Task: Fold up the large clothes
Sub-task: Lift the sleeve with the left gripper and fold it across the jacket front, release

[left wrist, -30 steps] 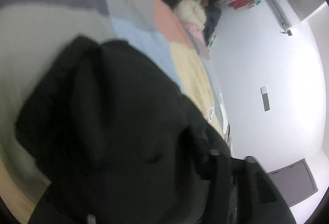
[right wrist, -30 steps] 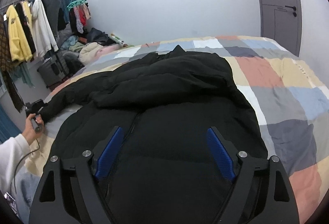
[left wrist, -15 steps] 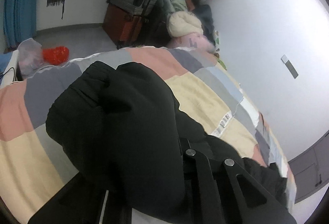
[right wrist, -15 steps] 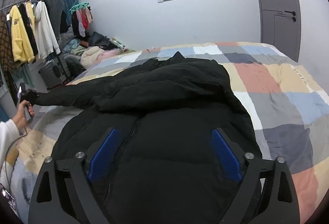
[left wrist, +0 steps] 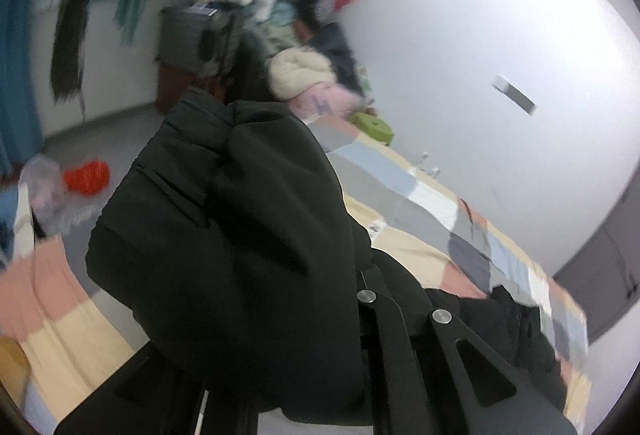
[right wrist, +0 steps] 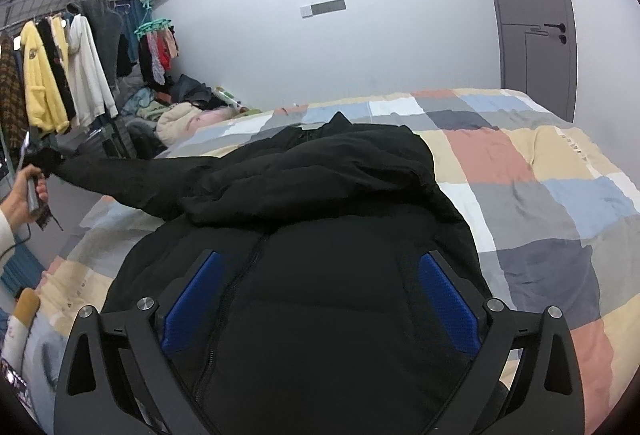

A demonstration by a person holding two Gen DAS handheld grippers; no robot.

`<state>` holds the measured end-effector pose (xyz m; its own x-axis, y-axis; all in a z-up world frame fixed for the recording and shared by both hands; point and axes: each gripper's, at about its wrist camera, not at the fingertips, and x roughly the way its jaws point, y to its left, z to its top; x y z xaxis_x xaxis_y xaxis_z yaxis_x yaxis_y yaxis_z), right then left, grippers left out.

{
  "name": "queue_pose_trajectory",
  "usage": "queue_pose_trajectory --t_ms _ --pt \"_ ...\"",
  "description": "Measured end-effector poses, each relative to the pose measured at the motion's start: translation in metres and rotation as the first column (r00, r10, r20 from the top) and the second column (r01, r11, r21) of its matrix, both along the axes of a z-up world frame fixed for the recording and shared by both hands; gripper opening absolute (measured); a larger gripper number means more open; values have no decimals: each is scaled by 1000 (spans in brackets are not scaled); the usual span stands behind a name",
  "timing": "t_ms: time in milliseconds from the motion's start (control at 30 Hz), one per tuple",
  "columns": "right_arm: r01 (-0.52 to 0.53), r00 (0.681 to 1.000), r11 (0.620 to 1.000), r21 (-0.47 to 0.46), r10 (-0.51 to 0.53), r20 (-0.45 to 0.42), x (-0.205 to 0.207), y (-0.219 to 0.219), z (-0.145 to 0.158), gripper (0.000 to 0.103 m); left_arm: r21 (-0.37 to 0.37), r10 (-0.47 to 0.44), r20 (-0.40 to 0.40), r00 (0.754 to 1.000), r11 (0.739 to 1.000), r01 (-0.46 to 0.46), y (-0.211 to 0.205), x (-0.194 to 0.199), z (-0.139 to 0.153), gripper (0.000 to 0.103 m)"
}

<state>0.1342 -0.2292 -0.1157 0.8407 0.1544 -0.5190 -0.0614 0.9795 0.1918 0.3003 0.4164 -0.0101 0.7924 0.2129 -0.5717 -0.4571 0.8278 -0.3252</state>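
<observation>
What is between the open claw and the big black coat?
Nothing visible. The right claw stands open just above the black coat on the patchwork bed, with only coat showing between its blue pads. The left claw already grips the sleeve.

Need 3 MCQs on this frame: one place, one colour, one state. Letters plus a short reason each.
1. Where does the black puffer jacket lie?
A. on the checked bedspread
B. on the clothes rack
C. on the floor

2. What colour are the right gripper pads?
A. red
B. blue
C. green

3. What is the left gripper doing?
A. hanging open, holding nothing
B. shut on the jacket sleeve
C. gripping a hanger

Key:
1 A, the jacket body is spread over the checked cover.
2 B, both pads show blue in the right wrist view.
3 B, the sleeve is pulled out sideways off the bed, its cuff at the gripper.
</observation>
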Motion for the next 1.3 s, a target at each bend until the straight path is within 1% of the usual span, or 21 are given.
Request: queue_pose_trajectory --t_ms 133,267,367,500,533,600,667,700,767,900,967,1033,1100,1133,1200,1233,1300 --pt "-8 1000 1000 -13 8 24 -9 -2 4 100 105 -60 0 998 993 60 -55 6 40 8" --pt "-5 998 1000 -11 6 57 -19 -6 10 102 152 -118 15 993 982 115 -105 16 66 8" --pt "-2 997 1000 -6 2 73 -25 -9 13 102 217 -176 10 984 961 170 -159 24 82 8" --pt "4 997 1000 -2 -4 83 -29 -13 15 102 264 -265 4 964 930 254 -223 36 88 8" --pt "5 996 1000 4 -5 86 -30 -14 15 103 283 -286 -12 958 918 278 -244 40 87 8" --pt "12 996 1000 14 -13 90 -31 -16 17 103 309 -317 -43 947 897 315 -279 49 82 9" --pt "21 995 999 26 -24 94 -32 -19 19 103 339 -361 -70 930 868 363 -322 56 73 9" --pt "25 995 999 31 -28 96 -33 -20 19 103 346 -378 -79 922 857 381 -338 59 69 9" --pt "30 994 999 36 -33 101 -35 -21 20 103 351 -423 -101 901 832 430 -377 67 59 9" --pt "34 993 998 47 -39 108 -38 -27 19 103 357 -489 -122 864 790 498 -440 78 38 9" --pt "35 993 998 52 -41 111 -37 -29 18 103 351 -529 -133 838 766 539 -475 86 26 9" --pt "36 993 998 44 -40 114 -36 -32 19 103 338 -559 -144 816 748 572 -509 84 12 9" --pt "45 991 999 24 -47 128 -36 -36 20 103 315 -587 -152 795 734 602 -533 87 -6 9" --pt "48 989 999 22 -51 138 -37 -39 21 103 304 -599 -156 785 727 615 -539 92 -13 9" --pt "54 987 998 22 -57 148 -38 -46 22 103 294 -622 -170 765 709 641 -565 95 -32 9" --pt "58 987 998 23 -61 149 -37 -49 21 103 292 -627 -182 757 701 651 -573 97 -42 9" --pt "56 987 998 34 -61 146 -36 -54 19 103 272 -634 -205 746 695 666 -595 103 -64 9"
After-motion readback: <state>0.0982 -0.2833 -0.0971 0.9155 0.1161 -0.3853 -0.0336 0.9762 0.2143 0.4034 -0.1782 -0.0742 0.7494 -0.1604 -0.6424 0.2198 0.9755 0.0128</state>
